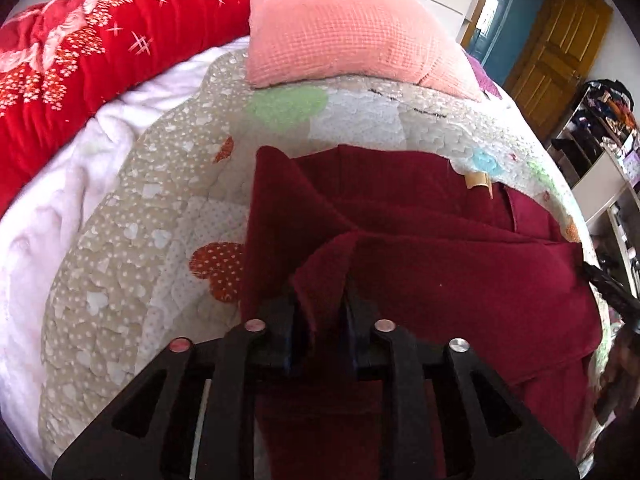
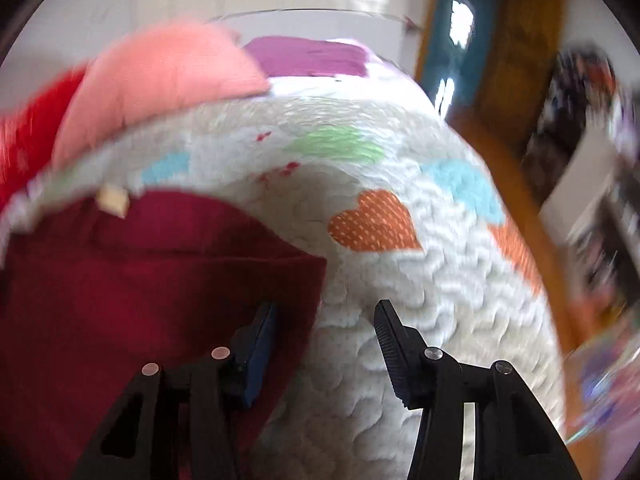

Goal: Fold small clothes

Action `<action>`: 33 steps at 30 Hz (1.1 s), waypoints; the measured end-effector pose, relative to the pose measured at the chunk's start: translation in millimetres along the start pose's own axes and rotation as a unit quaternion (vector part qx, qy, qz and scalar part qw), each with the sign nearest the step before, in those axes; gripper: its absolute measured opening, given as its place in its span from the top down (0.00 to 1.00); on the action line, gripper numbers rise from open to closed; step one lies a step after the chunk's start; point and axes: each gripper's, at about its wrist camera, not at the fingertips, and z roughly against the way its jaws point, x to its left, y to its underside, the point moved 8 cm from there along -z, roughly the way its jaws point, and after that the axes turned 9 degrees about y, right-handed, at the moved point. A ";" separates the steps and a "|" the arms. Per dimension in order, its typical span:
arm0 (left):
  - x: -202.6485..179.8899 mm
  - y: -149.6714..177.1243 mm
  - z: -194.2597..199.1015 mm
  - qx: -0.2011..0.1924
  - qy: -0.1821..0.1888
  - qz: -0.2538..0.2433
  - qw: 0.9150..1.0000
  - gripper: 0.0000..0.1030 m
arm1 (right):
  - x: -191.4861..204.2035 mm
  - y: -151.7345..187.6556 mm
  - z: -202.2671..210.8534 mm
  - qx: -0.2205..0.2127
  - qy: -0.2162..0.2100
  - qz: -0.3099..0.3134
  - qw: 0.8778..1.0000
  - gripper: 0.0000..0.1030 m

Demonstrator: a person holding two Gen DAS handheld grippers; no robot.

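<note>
Left tool (image 1: 320, 300) is pinching a raised fold of the dark red garment (image 1: 460, 272), the cloth bunched up between its narrow-set fingers and draping down both sides. The garment lies on the quilted bed cover (image 1: 160, 208) with its heart patches, spread toward the bed's right edge, a small cream label (image 1: 478, 179) showing at its far hem. Over to the other side: the right tool (image 2: 326, 320) stands partly spread with nothing gripped; its left finger (image 2: 262, 344) hangs over the garment's near corner, its right finger (image 2: 390, 340) over bare quilt (this view is smeared, so contact is hard to call). At the head of the bed sits a pink pillow (image 1: 340, 28), with a red blanket (image 1: 100, 64) bunched along the far-left edge beside it.
</note>
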 end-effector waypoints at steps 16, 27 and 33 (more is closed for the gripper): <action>-0.4 34.3 42.5 -0.018 -0.010 -0.013 1.000 0.59 | 9.3 54.0 52.7 0.006 -0.070 0.058 0.996 0.54; 18.8 127.6 84.0 0.016 -0.003 0.052 0.999 0.49 | 14.0 86.3 78.6 0.040 -0.120 0.015 0.992 0.52; 10.1 157.7 104.5 0.014 -0.012 0.048 0.999 0.49 | 5.7 132.2 134.7 0.040 -0.178 0.042 0.982 0.50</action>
